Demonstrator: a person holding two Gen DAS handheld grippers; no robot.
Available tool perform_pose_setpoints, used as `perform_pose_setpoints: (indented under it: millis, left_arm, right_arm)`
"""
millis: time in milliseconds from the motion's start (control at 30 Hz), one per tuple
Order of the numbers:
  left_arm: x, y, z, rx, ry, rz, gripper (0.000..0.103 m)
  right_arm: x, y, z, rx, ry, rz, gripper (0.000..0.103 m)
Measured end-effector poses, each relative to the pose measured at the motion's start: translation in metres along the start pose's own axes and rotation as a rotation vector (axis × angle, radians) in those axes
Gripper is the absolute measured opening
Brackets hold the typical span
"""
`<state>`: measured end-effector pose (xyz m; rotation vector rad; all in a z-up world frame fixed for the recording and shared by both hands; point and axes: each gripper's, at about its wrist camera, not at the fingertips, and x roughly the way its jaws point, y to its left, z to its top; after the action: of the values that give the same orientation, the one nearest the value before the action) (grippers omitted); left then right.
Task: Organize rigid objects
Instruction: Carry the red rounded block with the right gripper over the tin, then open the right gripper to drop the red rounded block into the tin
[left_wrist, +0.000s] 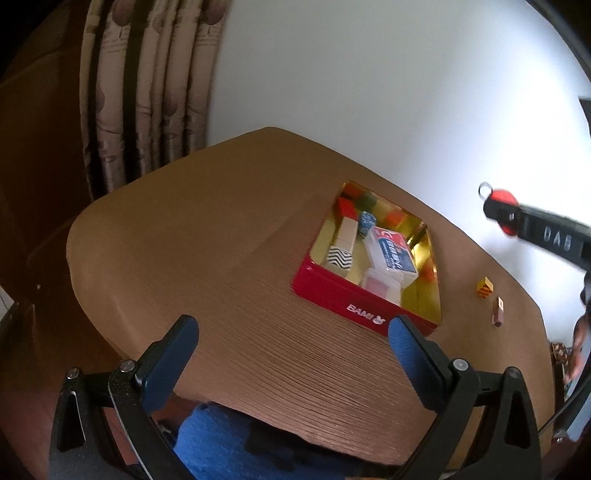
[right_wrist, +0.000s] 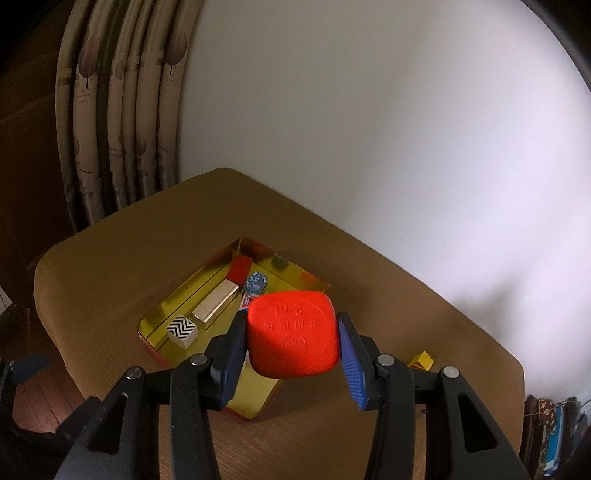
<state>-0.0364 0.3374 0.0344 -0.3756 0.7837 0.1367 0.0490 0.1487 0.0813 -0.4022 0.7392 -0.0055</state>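
A red tin (left_wrist: 332, 295) with a gold inside (right_wrist: 177, 306) sits on the brown table. It holds a zigzag-patterned box (left_wrist: 340, 258), a beige box (right_wrist: 216, 301), a white and blue pack (left_wrist: 391, 254), a small blue patterned box (right_wrist: 255, 282) and coloured blocks. My right gripper (right_wrist: 293, 339) is shut on a rounded red block (right_wrist: 293, 334) with embossed characters, held above the tin's near right part. In the left wrist view that gripper (left_wrist: 502, 212) hangs in the air at the right. My left gripper (left_wrist: 291, 343) stands open over the table, just short of the tin, with nothing between its fingers.
A yellow striped cube (left_wrist: 485, 287) and a slim brown stick-like piece (left_wrist: 498, 312) lie on the table right of the tin. A patterned curtain (left_wrist: 147, 92) hangs behind the table's far left corner, beside a white wall. Blue cloth (left_wrist: 221, 443) shows below the table's near edge.
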Motion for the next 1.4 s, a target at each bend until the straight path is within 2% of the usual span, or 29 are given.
perform_pose_setpoints:
  millis: [333,433,633,1033,1400]
  left_arm:
    - [0.006,0.028,0.012,-0.096,0.007,0.027,0.101]
    - [0.008,0.026,0.012,-0.087,0.018,0.022,0.102]
    - [0.010,0.021,0.009,-0.077,0.028,0.012,0.102]
    - [0.018,0.020,0.010,-0.084,0.057,-0.005,0.102]
    - [0.023,0.020,0.010,-0.095,0.072,-0.008,0.102]
  right_arm:
    - [0.027,0.020,-0.015,0.002,0.057,0.064,0.048]
    - [0.038,0.024,-0.021,0.027,0.083,0.112,0.048]
    - [0.059,0.029,-0.031,0.064,0.136,0.154,0.048]
    - [0.106,0.018,-0.052,0.277,0.242,0.255,0.048]
    - [0.124,0.033,-0.056,0.264,0.277,0.278,0.048]
